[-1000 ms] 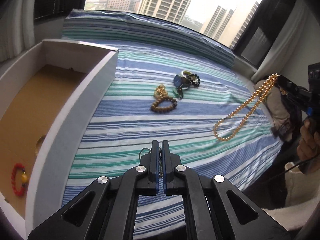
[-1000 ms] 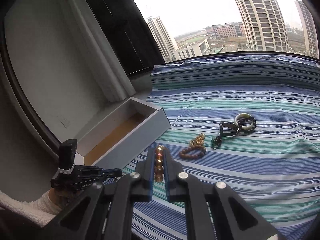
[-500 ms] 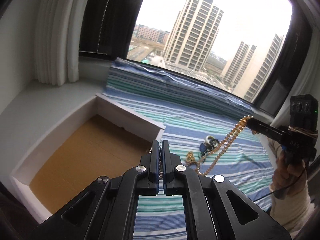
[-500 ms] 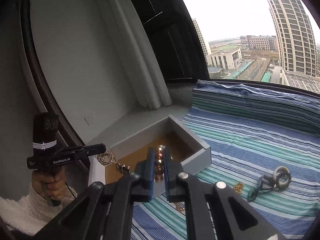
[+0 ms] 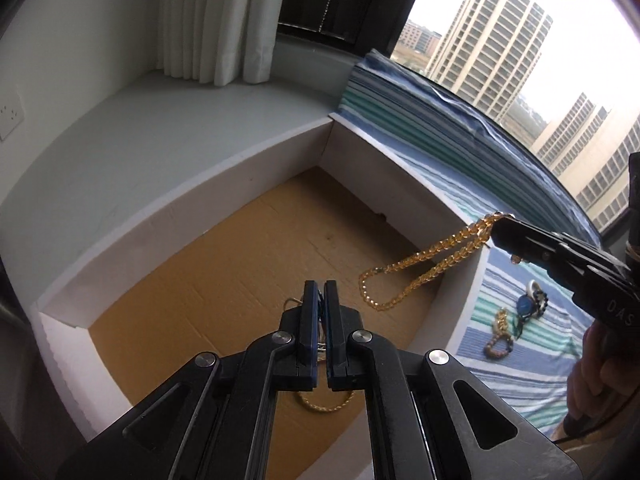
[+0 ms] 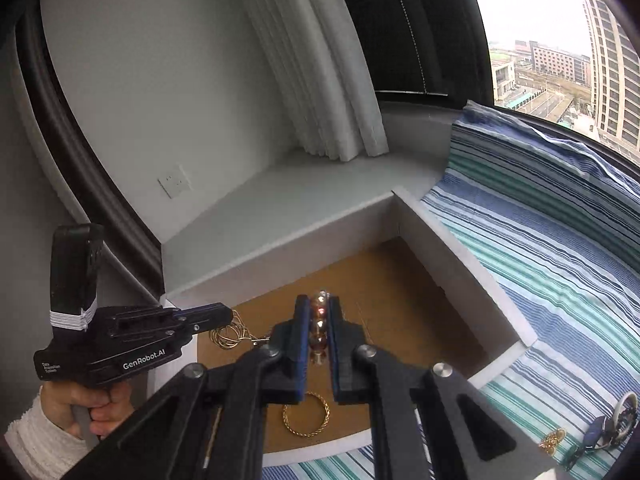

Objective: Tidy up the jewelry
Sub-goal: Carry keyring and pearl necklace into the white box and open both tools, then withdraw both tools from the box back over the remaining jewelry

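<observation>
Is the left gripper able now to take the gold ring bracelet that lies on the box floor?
Probably not yet. The left gripper is shut on thin hoop jewelry above the box. The gold ring bracelet lies uncovered on the floor, so releasing first would free it.

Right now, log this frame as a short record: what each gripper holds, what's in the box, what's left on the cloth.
left gripper: shut on thin gold hoops, above the box
right gripper: shut on gold bead necklace, loop hanging into the box
box: white walls, brown floor; twisted gold bangle lies inside
striped cloth: small cluster of jewelry still outside the box
</observation>
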Demonstrator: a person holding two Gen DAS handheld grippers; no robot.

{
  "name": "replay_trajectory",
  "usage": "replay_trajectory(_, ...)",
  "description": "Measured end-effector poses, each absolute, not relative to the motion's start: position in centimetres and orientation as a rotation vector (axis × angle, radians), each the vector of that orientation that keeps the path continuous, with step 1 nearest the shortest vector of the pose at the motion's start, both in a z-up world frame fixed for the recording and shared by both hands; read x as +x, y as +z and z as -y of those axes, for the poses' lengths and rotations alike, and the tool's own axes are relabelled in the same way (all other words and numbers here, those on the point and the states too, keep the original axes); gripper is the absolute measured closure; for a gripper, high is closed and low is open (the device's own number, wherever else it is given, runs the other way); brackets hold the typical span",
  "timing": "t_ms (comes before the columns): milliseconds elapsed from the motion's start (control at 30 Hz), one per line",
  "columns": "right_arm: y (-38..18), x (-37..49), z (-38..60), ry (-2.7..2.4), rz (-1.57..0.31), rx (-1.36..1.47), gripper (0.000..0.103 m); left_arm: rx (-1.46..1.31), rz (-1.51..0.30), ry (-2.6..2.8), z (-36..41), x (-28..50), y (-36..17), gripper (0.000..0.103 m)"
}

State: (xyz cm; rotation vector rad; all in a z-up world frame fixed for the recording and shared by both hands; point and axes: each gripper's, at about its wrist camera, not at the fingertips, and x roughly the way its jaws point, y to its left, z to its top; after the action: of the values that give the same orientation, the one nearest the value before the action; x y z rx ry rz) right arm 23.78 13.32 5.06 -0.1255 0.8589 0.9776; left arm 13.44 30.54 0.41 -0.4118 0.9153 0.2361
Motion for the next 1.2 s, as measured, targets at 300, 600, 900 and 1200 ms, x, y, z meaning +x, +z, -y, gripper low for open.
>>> replay_trajectory(300, 3.2, 23.3, -15.4, 0.876, -0.845, -0.226, 0.048, -0.317, -0.894, 0.336, -29.9, 13.4, 0.1, 0.042)
replay_trajectory(600, 7.3, 17.0, -4.4, 0.77, -0.655, -0.238, 0.033, -0.191, -0.726, 0.18, -21.0, 9.4, 4.5, 0.011)
replay_trajectory(900, 1.3, 11.6, 10.8, 0.4, -0.686, -0.244, 0.031, -0.13, -0.755, -0.061, -8.8, 9.1, 0.5, 0.007)
replay_trajectory(1200, -5.3, 6.7, 20.2, 0.114, -0.754, -0.151, 0.031, -0.12, -0.892, -0.202, -1.4, 8.2, -5.7, 0.007)
